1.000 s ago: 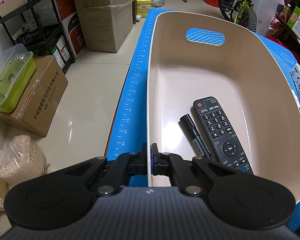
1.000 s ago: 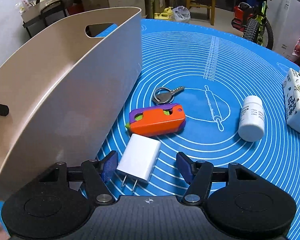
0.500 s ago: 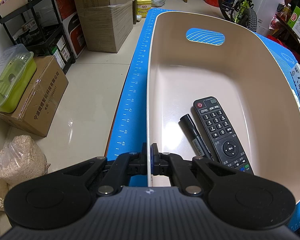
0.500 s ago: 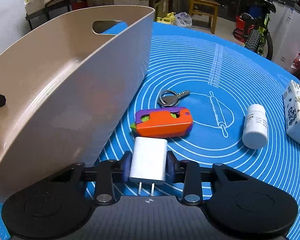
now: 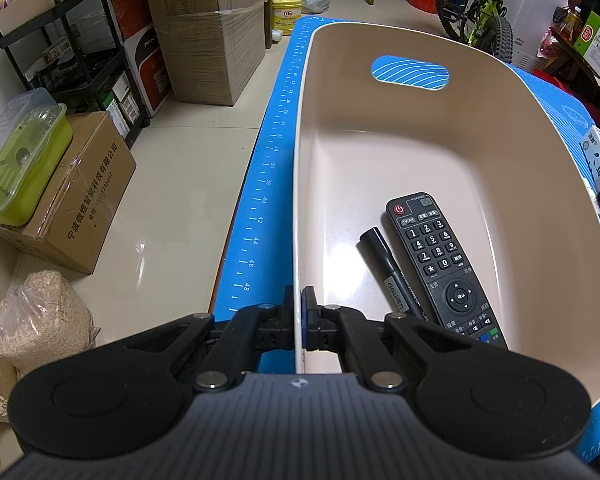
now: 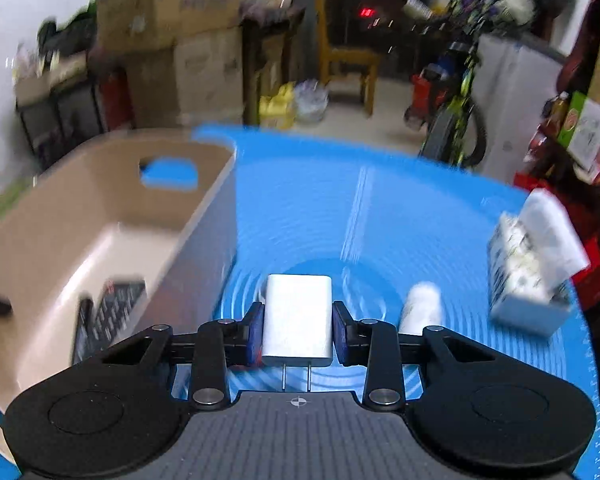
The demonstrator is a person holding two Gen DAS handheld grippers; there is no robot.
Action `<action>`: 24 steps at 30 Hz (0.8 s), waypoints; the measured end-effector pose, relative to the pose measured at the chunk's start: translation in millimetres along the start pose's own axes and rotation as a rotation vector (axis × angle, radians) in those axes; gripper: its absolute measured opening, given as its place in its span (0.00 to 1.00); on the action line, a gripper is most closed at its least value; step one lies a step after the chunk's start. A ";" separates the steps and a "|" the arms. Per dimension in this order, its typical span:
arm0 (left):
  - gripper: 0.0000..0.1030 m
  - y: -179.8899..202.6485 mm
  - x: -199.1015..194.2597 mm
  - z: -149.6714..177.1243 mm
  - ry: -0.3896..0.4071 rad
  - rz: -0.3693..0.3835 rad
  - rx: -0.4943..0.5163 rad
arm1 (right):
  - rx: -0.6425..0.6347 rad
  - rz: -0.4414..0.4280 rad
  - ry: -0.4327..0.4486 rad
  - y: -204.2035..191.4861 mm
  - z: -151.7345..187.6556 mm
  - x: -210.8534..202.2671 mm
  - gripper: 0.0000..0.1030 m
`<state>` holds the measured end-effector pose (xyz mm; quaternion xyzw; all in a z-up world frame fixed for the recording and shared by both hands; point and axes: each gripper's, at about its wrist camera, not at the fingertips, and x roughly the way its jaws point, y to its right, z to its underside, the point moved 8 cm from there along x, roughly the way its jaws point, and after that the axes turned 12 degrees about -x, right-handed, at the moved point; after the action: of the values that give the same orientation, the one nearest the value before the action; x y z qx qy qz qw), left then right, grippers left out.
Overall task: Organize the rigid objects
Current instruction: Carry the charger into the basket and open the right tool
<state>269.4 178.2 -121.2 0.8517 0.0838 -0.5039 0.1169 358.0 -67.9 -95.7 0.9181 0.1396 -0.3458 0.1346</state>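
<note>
White charger [image 6: 298, 318] is a small smooth block with round corners and two thin metal prongs poking back toward the camera. The right gripper [image 6: 298, 334] squeezes it between two blue pads [image 6: 254, 334], one on each side, up above the blue mat [image 6: 380, 208]. The picture is blurry. The left gripper [image 5: 299, 312] is pinched tight on the thin rim of the tan basket [image 5: 440, 148]. Inside the basket lie a black remote [image 5: 444, 268] and a black marker [image 5: 392, 276], side by side. A little white bottle [image 6: 422, 308] lies on the mat.
</note>
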 end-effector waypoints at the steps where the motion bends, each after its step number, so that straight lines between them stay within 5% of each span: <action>1: 0.03 0.0 0.0 0.0 0.000 0.000 0.001 | 0.009 0.007 0.027 1.0 -5.9 -6.6 0.41; 11: 0.03 1.8 0.7 0.7 0.002 -0.002 0.006 | -0.002 -0.080 0.214 -36.8 -53.8 -42.0 0.41; 24: 0.03 1.1 -0.2 1.8 0.004 0.002 0.013 | -0.178 -0.222 0.079 -130.2 -50.6 -7.2 0.41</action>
<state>268.1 176.7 -121.7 0.8537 0.0799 -0.5024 0.1116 337.6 68.7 -73.8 0.8944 0.2755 -0.3084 0.1705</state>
